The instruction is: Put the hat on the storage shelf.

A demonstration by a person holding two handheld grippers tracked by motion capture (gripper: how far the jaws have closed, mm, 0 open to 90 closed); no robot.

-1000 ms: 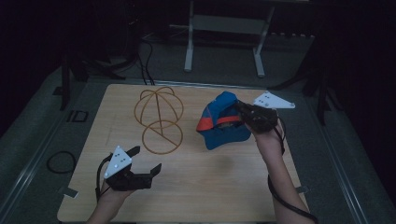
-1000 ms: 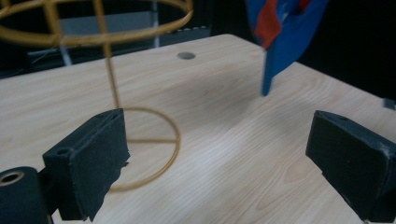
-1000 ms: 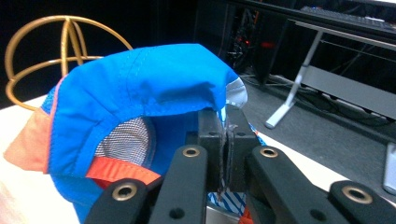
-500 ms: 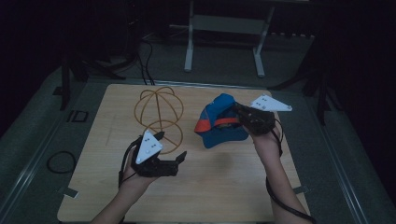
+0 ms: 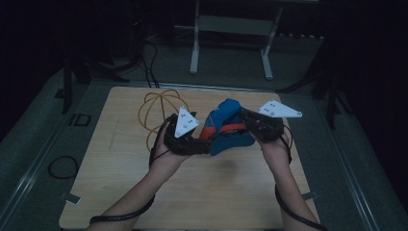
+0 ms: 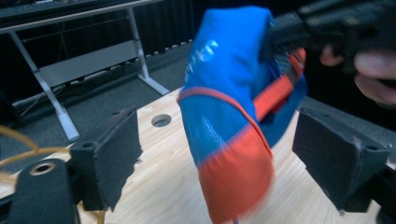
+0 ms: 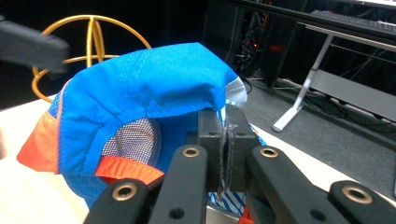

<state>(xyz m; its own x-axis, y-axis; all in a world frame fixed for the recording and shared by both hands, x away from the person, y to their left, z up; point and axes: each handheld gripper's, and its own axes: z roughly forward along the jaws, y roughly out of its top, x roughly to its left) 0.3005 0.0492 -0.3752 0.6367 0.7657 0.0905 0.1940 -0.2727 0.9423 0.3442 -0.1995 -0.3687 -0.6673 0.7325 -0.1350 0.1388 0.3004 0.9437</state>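
in the high view the left gripper (image 5: 204, 143) covers the lower part of the wire frame (image 5: 153, 109), and its jaw tips merge with the dark edge of the cap (image 5: 227, 127), so contact cannot be told there. the right gripper (image 5: 248, 120) hides the cap's far side. in the left gripper view the cap's orange brim (image 6: 236, 179) is blurred and cut off by the bottom edge; the wire frame (image 6: 18, 142) runs off the left edge. in the right gripper view a blurred dark shape (image 7: 32, 46), probably the left gripper, crosses the wire frame (image 7: 93, 35), and the cap (image 7: 140, 100) hides the frame's lower half. the table leg (image 7: 303, 88) is cut short by the top edge.
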